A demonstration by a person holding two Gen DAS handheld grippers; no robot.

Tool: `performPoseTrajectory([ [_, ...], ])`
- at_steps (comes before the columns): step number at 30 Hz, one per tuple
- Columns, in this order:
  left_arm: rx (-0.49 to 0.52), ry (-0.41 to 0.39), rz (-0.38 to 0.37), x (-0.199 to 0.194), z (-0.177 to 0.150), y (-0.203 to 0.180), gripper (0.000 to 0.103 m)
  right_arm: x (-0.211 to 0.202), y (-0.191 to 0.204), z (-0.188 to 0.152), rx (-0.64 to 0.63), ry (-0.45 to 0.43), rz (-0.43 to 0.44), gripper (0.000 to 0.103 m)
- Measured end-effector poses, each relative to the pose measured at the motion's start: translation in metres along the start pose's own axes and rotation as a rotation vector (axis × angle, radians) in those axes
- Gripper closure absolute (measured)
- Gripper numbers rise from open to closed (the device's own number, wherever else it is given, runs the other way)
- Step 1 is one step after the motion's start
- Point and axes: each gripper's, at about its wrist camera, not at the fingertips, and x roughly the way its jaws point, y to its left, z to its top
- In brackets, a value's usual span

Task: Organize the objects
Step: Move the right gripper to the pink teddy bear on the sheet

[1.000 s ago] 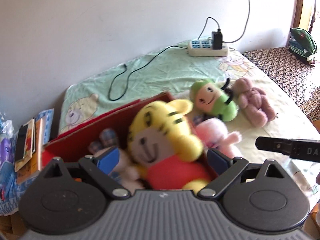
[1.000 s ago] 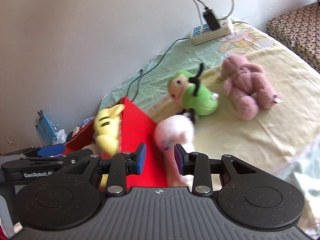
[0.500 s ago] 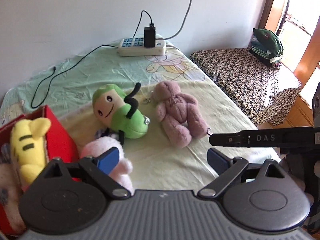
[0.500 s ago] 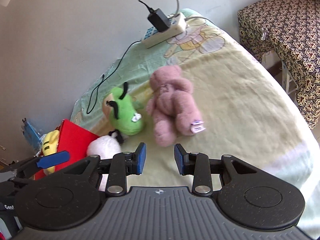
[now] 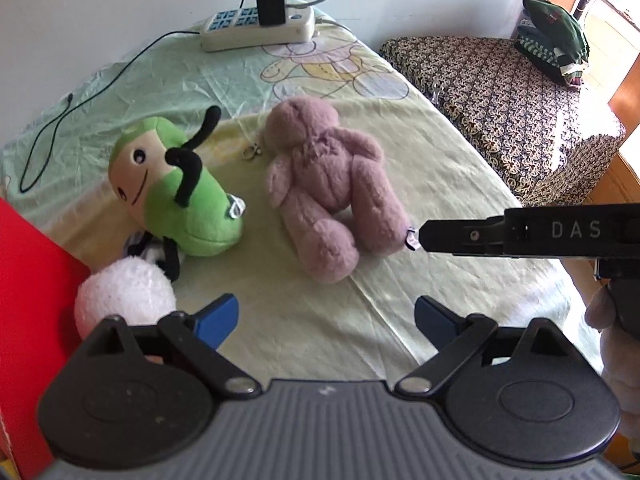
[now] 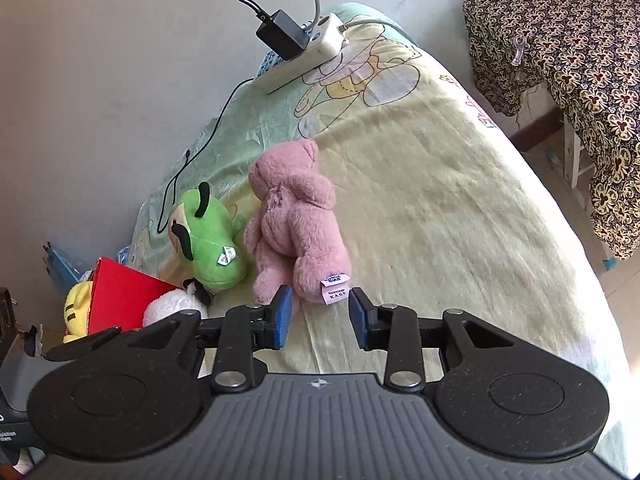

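A pink plush bear (image 5: 332, 184) lies face down on the bed sheet (image 5: 432, 168), with a green plush (image 5: 172, 188) to its left. A white plush (image 5: 124, 300) rests against the red box (image 5: 28, 300). A yellow plush (image 6: 78, 308) sits inside the red box (image 6: 120, 300). My left gripper (image 5: 326, 316) is open and empty, just short of the bear. My right gripper (image 6: 320, 314) is open, its fingers on either side of the tag on the foot of the bear (image 6: 296, 216). In the left wrist view the right gripper (image 5: 428, 236) comes in from the right.
A white power strip (image 6: 304, 56) with a black charger lies at the far end by the wall, its cable (image 5: 80, 96) trailing over the sheet. A patterned cloth-covered stool (image 5: 512, 104) with folded green clothing (image 5: 556, 32) stands right of the bed.
My left gripper has swung right, away from the red box and yellow plush, to face the pink bear. My right gripper has moved up to the bear's foot.
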Motion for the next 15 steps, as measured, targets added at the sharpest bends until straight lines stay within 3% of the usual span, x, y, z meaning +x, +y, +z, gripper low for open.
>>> performPoseTrajectory([
  [15, -0.045, 0.048, -0.029, 0.028, 0.008, 0.004, 0.008, 0.017, -0.018, 0.01, 0.048, 0.009, 0.021, 0.067],
])
